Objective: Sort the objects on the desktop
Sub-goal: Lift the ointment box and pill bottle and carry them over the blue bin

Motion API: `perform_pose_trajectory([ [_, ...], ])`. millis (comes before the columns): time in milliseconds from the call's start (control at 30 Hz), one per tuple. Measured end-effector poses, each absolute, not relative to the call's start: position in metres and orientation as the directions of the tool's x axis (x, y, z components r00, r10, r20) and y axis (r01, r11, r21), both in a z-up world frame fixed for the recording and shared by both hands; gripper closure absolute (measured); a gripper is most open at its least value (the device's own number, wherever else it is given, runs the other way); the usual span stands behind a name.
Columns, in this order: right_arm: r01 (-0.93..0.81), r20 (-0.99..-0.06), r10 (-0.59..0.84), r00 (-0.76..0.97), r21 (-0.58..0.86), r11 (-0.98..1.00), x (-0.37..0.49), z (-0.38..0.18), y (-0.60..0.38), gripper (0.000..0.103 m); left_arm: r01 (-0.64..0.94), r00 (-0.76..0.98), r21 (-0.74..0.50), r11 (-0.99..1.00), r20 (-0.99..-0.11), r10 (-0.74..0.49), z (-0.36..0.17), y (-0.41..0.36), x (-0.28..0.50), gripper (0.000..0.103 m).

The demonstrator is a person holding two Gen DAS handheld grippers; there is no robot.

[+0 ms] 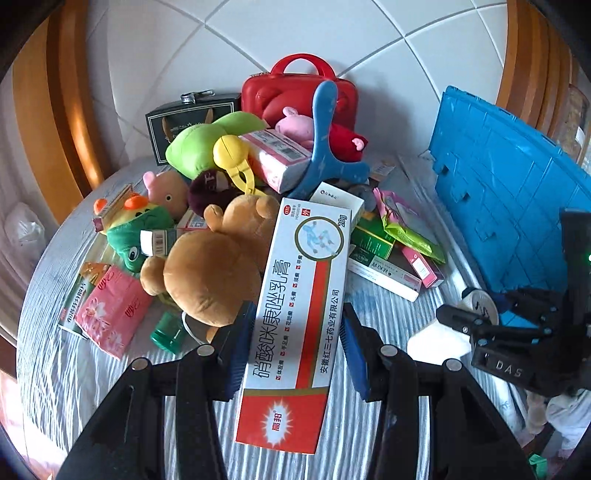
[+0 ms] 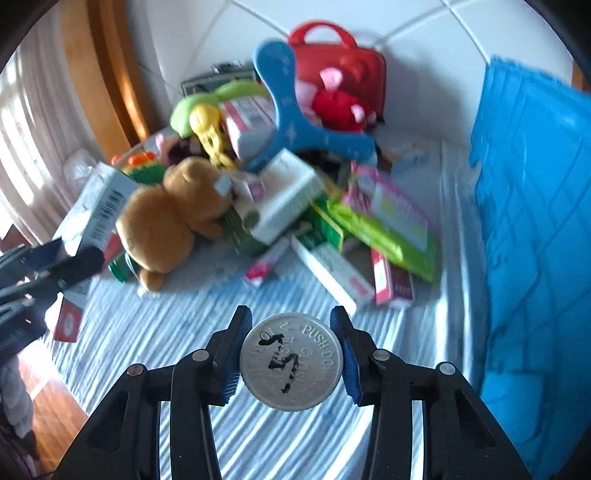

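Left wrist view: left tongs (image 1: 299, 343) clamped on ointment box (image 1: 295, 314); right tongs (image 2: 291, 354) gripping round white cap (image 2: 291, 362)

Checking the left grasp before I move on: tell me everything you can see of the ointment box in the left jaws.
The ointment box is a long white carton with a red stripe, red end panel and Chinese print. It looks like undamaged cardboard. The left gripper clamps its long sides between blue pads, holding it tilted above the striped cloth, its far end overlapping the toy pile in this view.

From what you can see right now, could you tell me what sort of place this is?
Probably a room at home: a table under a striped cloth, heaped with soft toys like a brown bear and medicine boxes, by a white tiled wall.
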State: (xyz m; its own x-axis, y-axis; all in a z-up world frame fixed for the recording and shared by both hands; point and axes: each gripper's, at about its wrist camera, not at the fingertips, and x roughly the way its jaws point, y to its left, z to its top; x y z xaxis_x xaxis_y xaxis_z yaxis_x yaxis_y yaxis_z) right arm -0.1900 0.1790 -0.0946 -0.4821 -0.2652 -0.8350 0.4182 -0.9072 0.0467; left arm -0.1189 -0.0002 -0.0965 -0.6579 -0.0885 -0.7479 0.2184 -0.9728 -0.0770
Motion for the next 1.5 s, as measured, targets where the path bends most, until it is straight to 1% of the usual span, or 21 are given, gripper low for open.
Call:
perform_pose_trajectory([
  [100,0.426,-0.823,-0.272,-0.499,0.04,-0.904,-0.185,-0.089,0.184,0.059,0.215,-0.66,-0.072,-0.974,-0.746,-0.091,-0.097,0.002,-0.121,0.058],
  [200,0.429,-0.777,-0.285,-0.562,0.021,-0.903,-0.179,-0.063,0.189,0.059,0.2,-0.679,-0.066,-0.978,-0.729,-0.09,-0.089,0.011,-0.123,0.058],
  [367,0.42,-0.657,-0.315,-0.685,-0.004,-0.907,-0.163,-0.003,0.206,0.059,0.151,-0.736,-0.057,-0.987,-0.673,-0.074,-0.057,0.036,-0.129,0.058],
  [533,0.371,-0.499,-0.296,-0.814,-0.055,-0.927,-0.142,0.061,0.235,0.059,0.086,-0.81,-0.058,-0.995,-0.586,-0.035,-0.01,0.072,-0.142,0.058],
  [667,0.306,-0.361,-0.256,-0.897,-0.089,-0.948,-0.122,0.108,0.267,0.059,0.015,-0.861,-0.055,-0.998,-0.508,0.015,0.031,0.112,-0.155,0.058],
  [767,0.232,-0.281,-0.195,-0.94,-0.103,-0.967,-0.11,0.134,0.297,0.059,-0.033,-0.886,-0.043,-0.999,-0.461,0.049,0.058,0.143,-0.162,0.058],
  [900,0.121,-0.219,-0.095,-0.971,-0.109,-0.987,-0.099,0.154,0.343,0.059,-0.103,-0.91,-0.021,-0.994,-0.401,0.103,0.089,0.191,-0.17,0.058],
  [1033,-0.005,-0.189,0.025,-0.982,-0.11,-0.994,-0.094,0.164,0.394,0.059,-0.169,-0.911,-0.003,-0.986,-0.382,0.157,0.105,0.239,-0.179,0.058],
  [1133,-0.075,-0.196,0.096,-0.976,-0.111,-0.991,-0.097,0.164,0.428,0.059,-0.209,-0.904,0.008,-0.978,-0.383,0.19,0.112,0.275,-0.189,0.058],
  [1300,-0.147,-0.256,0.172,-0.951,-0.114,-0.982,-0.11,0.147,0.48,0.059,-0.273,-0.884,0.034,-0.962,-0.404,0.236,0.114,0.34,-0.205,0.058],
  [1500,-0.188,-0.332,0.215,-0.918,-0.112,-0.976,-0.125,0.122,0.521,0.06,-0.334,-0.835,0.039,-0.942,-0.477,0.276,0.093,0.397,-0.221,0.058],
])
